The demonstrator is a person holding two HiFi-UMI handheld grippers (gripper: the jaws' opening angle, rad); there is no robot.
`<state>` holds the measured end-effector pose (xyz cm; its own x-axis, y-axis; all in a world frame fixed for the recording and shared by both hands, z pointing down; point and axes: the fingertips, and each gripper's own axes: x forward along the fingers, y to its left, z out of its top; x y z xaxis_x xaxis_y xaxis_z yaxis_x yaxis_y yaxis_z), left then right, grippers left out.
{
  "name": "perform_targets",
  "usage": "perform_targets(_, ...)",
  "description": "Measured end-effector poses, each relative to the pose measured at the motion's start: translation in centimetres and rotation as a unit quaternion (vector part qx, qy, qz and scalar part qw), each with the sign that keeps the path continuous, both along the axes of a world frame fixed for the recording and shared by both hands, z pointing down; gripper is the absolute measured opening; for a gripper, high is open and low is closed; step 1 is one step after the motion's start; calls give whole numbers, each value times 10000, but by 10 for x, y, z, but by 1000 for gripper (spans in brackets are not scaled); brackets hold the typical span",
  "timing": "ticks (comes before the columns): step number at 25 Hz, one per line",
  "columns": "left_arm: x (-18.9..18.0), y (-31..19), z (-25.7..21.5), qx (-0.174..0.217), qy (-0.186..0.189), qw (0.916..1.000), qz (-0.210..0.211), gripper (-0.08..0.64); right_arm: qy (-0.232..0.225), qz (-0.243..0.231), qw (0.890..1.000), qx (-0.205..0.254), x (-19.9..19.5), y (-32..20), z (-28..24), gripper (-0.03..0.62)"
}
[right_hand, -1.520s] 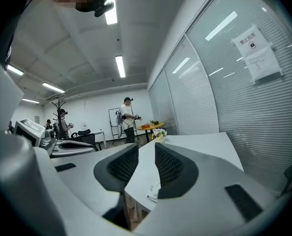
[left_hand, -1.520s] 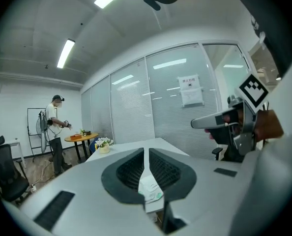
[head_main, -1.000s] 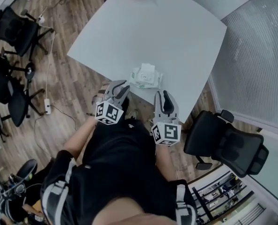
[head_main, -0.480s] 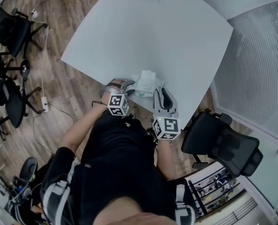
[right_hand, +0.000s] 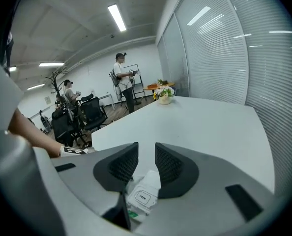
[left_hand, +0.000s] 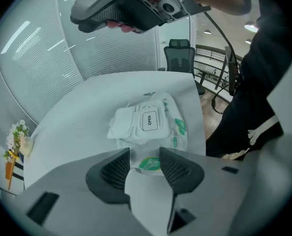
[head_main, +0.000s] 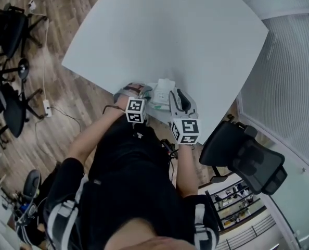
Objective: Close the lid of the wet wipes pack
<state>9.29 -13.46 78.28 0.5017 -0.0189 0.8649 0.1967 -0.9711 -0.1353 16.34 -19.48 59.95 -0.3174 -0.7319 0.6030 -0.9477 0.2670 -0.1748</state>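
Lowered to wipes pack (left_hand: pixel 171 126): L gripper (left_hand: pixel 144 157), R gripper (right_hand: pixel 146 154), jaws released, lid (left_hand: pixel 122 123) open

1. Head view: even, fairly bright indoor light. Table (head_main: pixel 170 35) top reads pale, nearly washed out, w/ no hard shadows on it.
2. Floor (head_main: pixel 40 150) & chairs (head_main: pixel 9 20) at left are darker, low detail.
3. Right gripper view: ceiling strip lights (right_hand: pixel 117 17) are the source, blown out to white.
4. Left gripper view: light streaks glare on the blinds (left_hand: pixel 33 58).
5. Both gripper views: strong fisheye, straight lines bend, black vignette at corners.
6. Left gripper (left_hand: pixel 144 157) & right gripper (right_hand: pixel 146 163) bodies sit close to lens, soft focus. Wet wipes pack (left_hand: pixel 146 124) is sharp, its "OPEN" print legible.
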Motion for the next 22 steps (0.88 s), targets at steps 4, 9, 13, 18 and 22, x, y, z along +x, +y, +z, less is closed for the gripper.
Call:
perform_targets(4, 2, -1, 3, -28, -109, 9999, 64, 186, 186, -463, 9979, -406, -2, -13, 28, 130)
perform_targets(9, 3, -4, 7, -148, -218, 9996, 131, 184, 363, -1267, 9859, -1035, -10, -22, 73, 132)
perform_targets(13, 2, -6, 7, -223, -315, 9991, 184, 184, 472, -2010, 9648, -1626, -13, -26, 112, 140)
perform_targets(18, 3, -7, 9, -318, -421, 9984, 213, 184, 572, -2796, 9359, -2063, -9, -32, 147, 157)
perform_targets(22, 3, -7, 9, -293, -363, 9987, 180, 184, 608, -3215, 9129, -2440, -10, -32, 167, 165)
